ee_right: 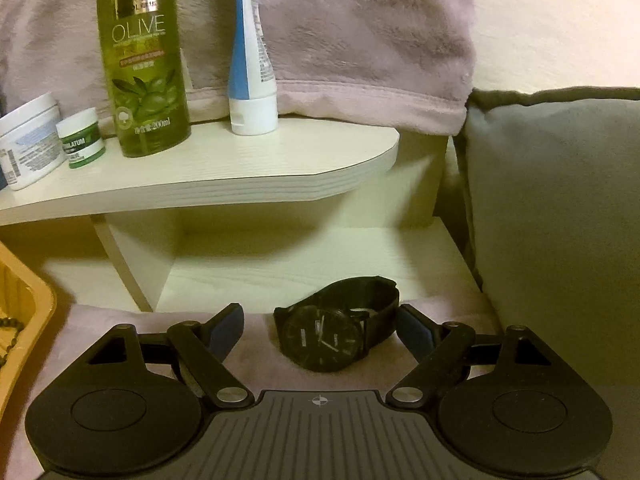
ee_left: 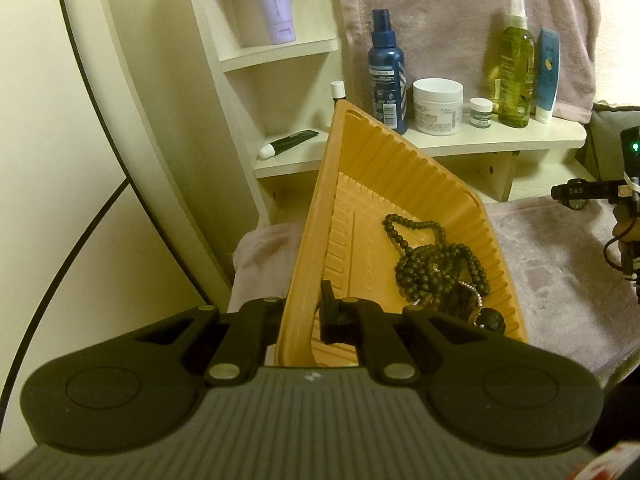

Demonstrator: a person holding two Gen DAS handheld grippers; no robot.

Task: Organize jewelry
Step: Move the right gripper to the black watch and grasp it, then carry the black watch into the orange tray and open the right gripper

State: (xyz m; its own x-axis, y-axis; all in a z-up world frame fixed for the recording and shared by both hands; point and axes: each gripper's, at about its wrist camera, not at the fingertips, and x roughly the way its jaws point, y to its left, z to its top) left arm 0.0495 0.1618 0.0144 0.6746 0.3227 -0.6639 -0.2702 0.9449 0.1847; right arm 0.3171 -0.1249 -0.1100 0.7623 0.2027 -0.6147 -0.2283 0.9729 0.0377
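An orange plastic tray [ee_left: 348,184] is tilted up on one side, its near rim pinched by my left gripper [ee_left: 308,312], which is shut on it. Dark beaded necklaces [ee_left: 432,264] lie heaped in the tray's lower right corner. In the right wrist view a black wristwatch [ee_right: 332,332] lies on the pink cloth [ee_right: 260,364], between the fingers of my right gripper [ee_right: 320,332]. That gripper stands open, its blue pads [ee_right: 226,330] apart from the watch on both sides. The tray's corner [ee_right: 24,312] shows at the left edge of that view.
A cream shelf [ee_right: 240,184] just behind carries an olive bottle [ee_right: 144,60], a blue-white tube [ee_right: 252,60], white jars [ee_left: 438,106] and a blue spray bottle [ee_left: 388,72]. A grey cushion [ee_right: 560,220] stands on the right. The right gripper's body [ee_left: 628,200] shows at the left wrist view's edge.
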